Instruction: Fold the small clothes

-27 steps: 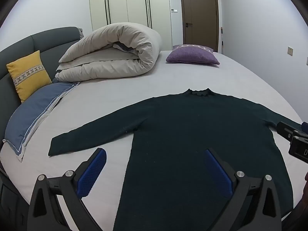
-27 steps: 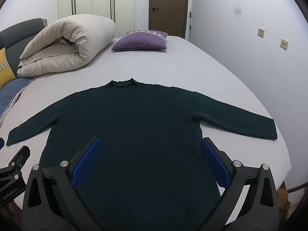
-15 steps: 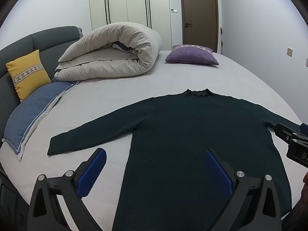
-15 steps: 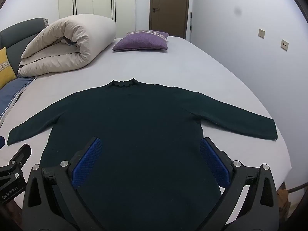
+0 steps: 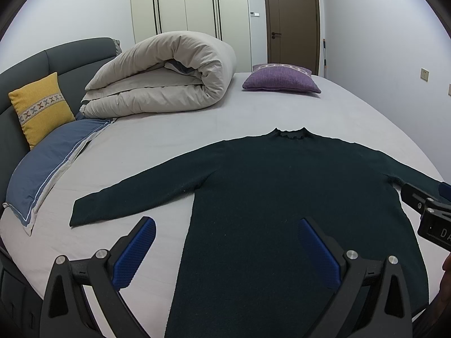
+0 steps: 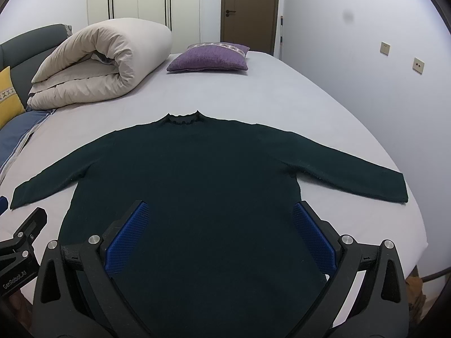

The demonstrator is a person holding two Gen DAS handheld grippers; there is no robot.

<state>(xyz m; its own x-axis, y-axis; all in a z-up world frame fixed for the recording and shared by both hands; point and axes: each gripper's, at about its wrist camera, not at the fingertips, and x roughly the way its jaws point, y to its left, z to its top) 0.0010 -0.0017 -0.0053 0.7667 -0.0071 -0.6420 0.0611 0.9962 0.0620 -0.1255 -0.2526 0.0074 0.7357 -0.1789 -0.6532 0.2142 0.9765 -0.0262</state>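
Pale walls, white wardrobe doors and a brown door close off the far end of a bedroom; a wide bed under a light grey sheet fills most of both views. Spread flat on the near half of the bed lies a dark green sweater, collar toward the far edge, hem toward the near edge, both sleeves stretched out toward the side edges; the left sleeve's cuff ends well short of the bed's left edge, the right cuff close to the right edge. Toward the far left corner rests a rolled beige duvet; a purple cushion sits near the far edge; a yellow cushion leans on the grey headboard along the left edge, above a blue pillow. Above the sweater's lower left side the left gripper hangs with its blue pads spread wide, nothing between them; the right gripper hangs likewise over the lower body, jaws wide apart and empty.
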